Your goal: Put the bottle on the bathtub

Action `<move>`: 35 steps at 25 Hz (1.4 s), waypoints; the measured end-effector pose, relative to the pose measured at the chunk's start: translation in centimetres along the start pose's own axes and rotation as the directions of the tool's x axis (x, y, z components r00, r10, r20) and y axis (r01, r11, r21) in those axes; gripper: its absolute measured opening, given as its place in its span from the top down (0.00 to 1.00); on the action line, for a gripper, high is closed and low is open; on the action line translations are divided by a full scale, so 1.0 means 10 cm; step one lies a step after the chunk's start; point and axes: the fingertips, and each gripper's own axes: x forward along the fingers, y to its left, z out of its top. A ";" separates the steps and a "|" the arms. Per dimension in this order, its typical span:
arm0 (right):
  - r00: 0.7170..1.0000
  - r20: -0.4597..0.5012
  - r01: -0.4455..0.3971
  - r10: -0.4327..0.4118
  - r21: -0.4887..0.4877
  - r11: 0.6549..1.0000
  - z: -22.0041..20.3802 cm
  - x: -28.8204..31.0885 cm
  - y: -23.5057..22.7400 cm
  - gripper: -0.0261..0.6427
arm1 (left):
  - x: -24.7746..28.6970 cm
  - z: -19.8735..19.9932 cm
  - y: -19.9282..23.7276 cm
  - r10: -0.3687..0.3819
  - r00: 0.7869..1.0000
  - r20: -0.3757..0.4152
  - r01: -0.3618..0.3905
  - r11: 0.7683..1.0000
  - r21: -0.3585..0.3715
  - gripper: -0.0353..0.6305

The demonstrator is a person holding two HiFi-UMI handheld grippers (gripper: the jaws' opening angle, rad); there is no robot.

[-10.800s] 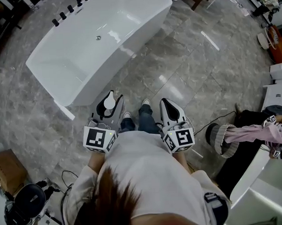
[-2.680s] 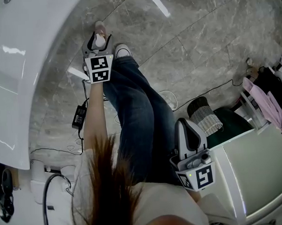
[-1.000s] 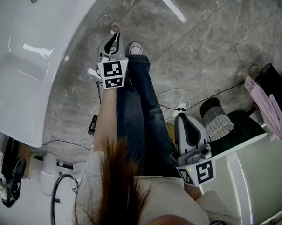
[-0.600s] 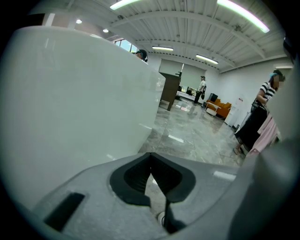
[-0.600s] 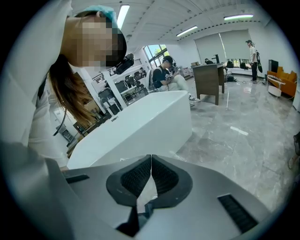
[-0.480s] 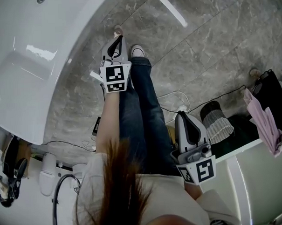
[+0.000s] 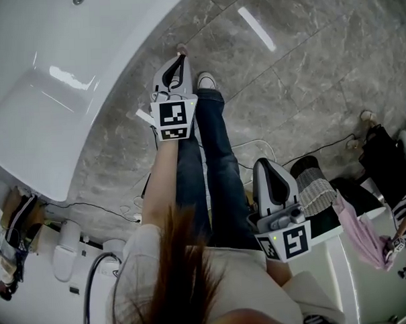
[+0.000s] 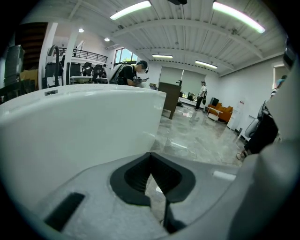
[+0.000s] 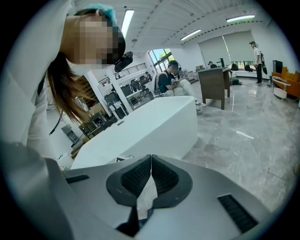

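No bottle shows in any current view. The white bathtub [image 7: 106,95] fills the upper left of the head view. My left gripper [image 7: 180,55] is held over the grey marble floor just right of the tub's outer wall, beside the person's white shoe [image 7: 205,80]. Its jaws are shut with nothing between them. In the left gripper view the shut gripper [image 8: 150,157] faces the bathtub's wall [image 8: 79,126] close by. My right gripper [image 7: 267,163] is shut and empty near the person's hip. The right gripper view shows that gripper [image 9: 151,159] closed, with the bathtub [image 9: 150,126] farther ahead.
Cables [image 7: 256,145] trail across the floor beside the person's legs. A woven basket [image 7: 316,186] and another white tub's edge [image 7: 355,252] lie at the right. White fixtures [image 7: 62,241] stand at the lower left. A person [image 8: 133,75] sits beyond the bathtub; another [image 8: 203,93] stands farther back.
The left gripper held a white bottle 2.7 seconds ago; it has been empty since one second ago. It has since risen beside the tub. The right gripper has lifted slightly.
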 end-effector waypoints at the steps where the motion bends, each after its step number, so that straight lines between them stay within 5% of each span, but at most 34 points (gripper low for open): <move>1: 1.000 0.004 -0.004 0.004 -0.002 1.000 0.02 0.00 0.01 0.94 | -0.02 0.05 0.02 0.005 1.000 0.006 -0.005 1.000 0.000 0.93; 23: 0.994 0.048 -0.091 0.096 -0.098 0.991 0.48 -0.02 0.46 0.94 | -0.89 1.12 0.20 0.062 0.980 0.189 -0.052 0.997 -0.056 0.93; 35: 0.980 0.142 -0.111 0.137 -0.175 0.978 0.95 -0.20 0.76 0.94 | -1.52 1.92 0.26 0.073 0.951 0.302 -0.055 0.996 -0.065 0.93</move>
